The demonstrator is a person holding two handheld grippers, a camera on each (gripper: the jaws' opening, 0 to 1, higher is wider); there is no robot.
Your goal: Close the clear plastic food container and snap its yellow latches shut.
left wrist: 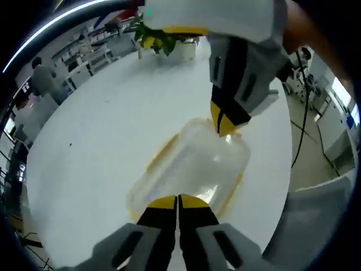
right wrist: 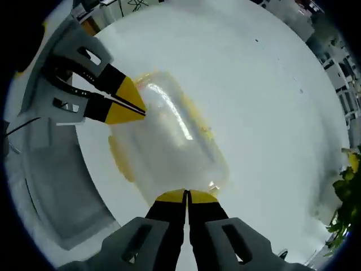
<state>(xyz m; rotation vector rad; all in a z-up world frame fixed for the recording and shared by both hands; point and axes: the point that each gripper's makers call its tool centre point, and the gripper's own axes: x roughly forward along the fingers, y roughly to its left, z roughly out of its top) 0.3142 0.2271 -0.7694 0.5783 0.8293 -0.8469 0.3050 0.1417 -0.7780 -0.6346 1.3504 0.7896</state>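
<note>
The clear rectangular plastic food container (left wrist: 192,169) with yellow latches sat near the edge of the round white table (left wrist: 101,130), lid on. The left gripper (left wrist: 178,199) met one short end of the container and the right gripper (right wrist: 186,195) the opposite end, both with jaws clenched together, tips against the rim rather than grasping it. Uneven pressing could skid the light container sideways or leave a latch unsnapped. The left gripper view showed a potted green plant (left wrist: 161,39) beyond the container; the right gripper view showed a yellow side latch (right wrist: 121,161) splayed outward.
</note>
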